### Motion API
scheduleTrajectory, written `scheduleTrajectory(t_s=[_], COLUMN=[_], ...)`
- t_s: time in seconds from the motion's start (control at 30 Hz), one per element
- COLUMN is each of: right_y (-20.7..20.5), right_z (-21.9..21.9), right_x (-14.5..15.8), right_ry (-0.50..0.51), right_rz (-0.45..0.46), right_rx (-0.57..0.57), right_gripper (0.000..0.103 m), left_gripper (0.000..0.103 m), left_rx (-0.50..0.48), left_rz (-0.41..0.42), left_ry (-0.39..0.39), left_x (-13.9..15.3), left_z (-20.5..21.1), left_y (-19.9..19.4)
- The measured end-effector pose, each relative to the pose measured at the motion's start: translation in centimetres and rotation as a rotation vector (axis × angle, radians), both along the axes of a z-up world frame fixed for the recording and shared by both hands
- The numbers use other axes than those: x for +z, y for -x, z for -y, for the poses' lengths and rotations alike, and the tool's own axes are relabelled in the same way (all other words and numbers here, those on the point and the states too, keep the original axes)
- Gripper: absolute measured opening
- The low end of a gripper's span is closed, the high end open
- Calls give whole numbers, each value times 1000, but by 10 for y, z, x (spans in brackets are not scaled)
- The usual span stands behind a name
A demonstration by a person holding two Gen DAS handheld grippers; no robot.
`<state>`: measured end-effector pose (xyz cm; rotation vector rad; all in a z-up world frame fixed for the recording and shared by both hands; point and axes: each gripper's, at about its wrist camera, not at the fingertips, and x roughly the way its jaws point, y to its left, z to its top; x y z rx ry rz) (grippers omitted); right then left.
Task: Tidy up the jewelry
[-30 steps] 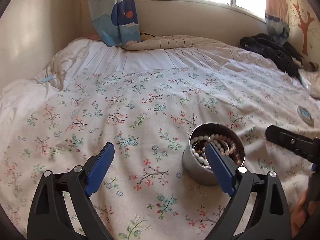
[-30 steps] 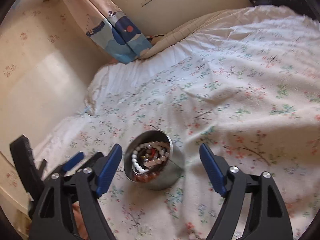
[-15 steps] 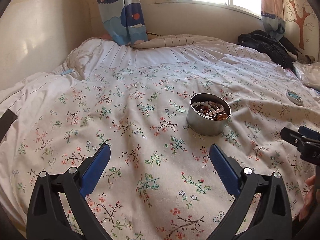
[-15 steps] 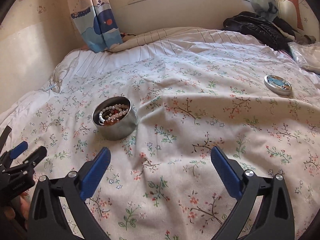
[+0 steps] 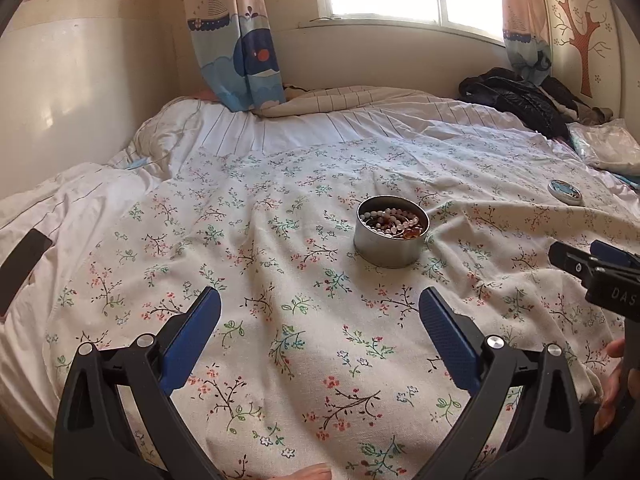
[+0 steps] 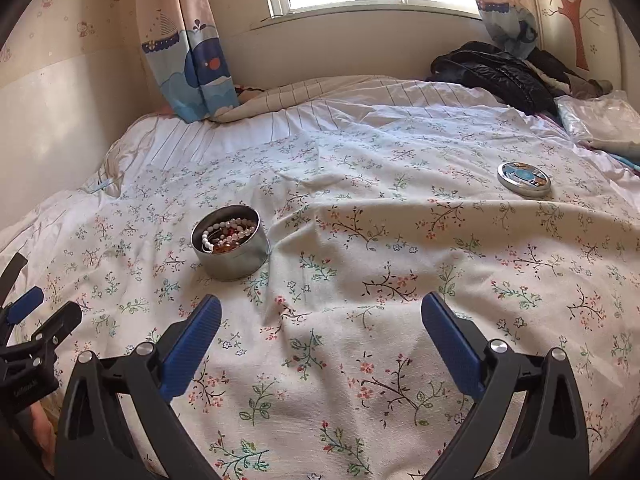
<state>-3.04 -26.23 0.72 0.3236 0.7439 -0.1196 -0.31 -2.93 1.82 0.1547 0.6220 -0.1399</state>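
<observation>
both grippers have pulled back from the tin [image 5: 391, 231] of beads on the bed [image 5: 280, 320]. left gripper [image 5: 320, 316] and right gripper [image 6: 321, 314] fingers spread wide, holding nothing.

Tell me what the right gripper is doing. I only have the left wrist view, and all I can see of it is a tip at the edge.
Observer: The right gripper is wide open with nothing between its jaws. Only the floral bedspread lies under it.
Operator: And that small round lid far off to the right, which way up is it?
Observer: The lid lies flat on the bedspread, printed side up, blue with orange patches. It is well apart from the tin.
</observation>
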Motion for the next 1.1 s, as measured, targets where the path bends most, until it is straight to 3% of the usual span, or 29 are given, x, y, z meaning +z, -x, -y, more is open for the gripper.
scheduleTrajectory(t_s=[0.17, 0.3, 0.4, 0.53, 0.7, 0.83, 0.9, 1.1], right_y=[3, -8, -17, -14, -3, 26, 31, 8], right_z=[-5, -13, -16, -14, -10, -7, -9, -10], right_x=[5, 0, -7, -8, 2, 29, 34, 22], right_ry=[22, 70, 97, 89, 86, 88, 120, 93], right_rz=[25, -29, -96, -90, -19, 200, 257, 135], right_rx=[1, 20, 14, 6, -20, -64, -72, -17], right_gripper=[96, 96, 96, 96, 96, 96, 96, 96], left_gripper=[95, 95, 95, 95, 95, 95, 95, 95], left_rx=[2, -3, -18, 7, 28, 41, 62, 68], left_rz=[-7, -25, -29, -33, -36, -27, -23, -18], left_ry=[-34, -56, -38, -11, 11, 38, 54, 42], left_x=[1, -7, -9, -11, -11, -10, -9, -10], left_z=[1, 5, 4, -3, -9, -11, -13, -10], left_y=[2, -3, -4, -6, -8, -11, -15, -20])
